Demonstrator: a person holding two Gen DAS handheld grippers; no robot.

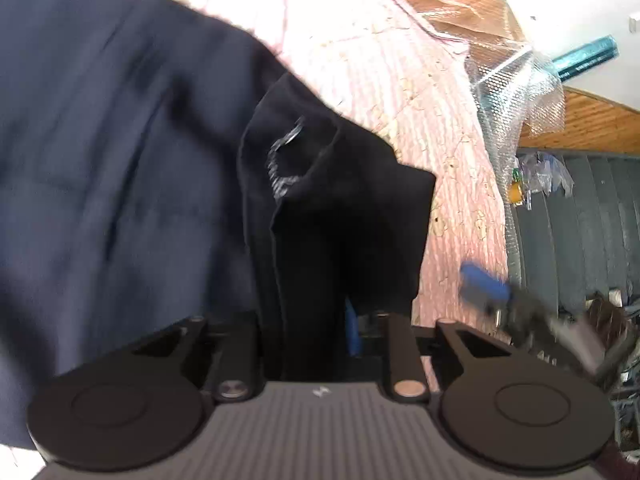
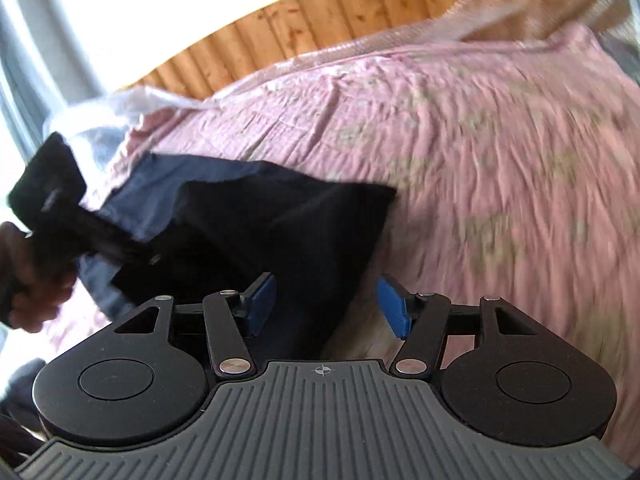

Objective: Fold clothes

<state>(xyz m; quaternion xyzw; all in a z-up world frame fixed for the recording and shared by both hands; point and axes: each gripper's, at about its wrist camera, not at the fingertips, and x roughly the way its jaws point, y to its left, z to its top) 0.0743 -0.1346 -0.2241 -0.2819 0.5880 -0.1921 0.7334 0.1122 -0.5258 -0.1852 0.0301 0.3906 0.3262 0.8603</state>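
A dark navy garment (image 1: 120,140) lies on the pink bed cover (image 1: 380,60), and a black fold of it (image 1: 332,208) runs back between the fingers of my left gripper (image 1: 320,320). The bare blue face of the right pad (image 1: 354,330) shows beside the cloth, so the jaws stand a little apart. The cloth hides the left finger. In the right wrist view the garment (image 2: 280,216) lies flat. My right gripper (image 2: 326,308) stands open over the garment's near right edge with nothing between its blue pads. A hand (image 2: 28,280) holds the blurred left gripper (image 2: 44,196) over the garment's left end.
The pink cover (image 2: 480,140) stretches far to the right of the garment. Wooden panelling (image 2: 320,12) and crumpled clear plastic (image 1: 512,92) border the bed's far side. In the left wrist view, the blurred right gripper (image 1: 484,286) shows near the bed edge, over grey flooring (image 1: 580,220).
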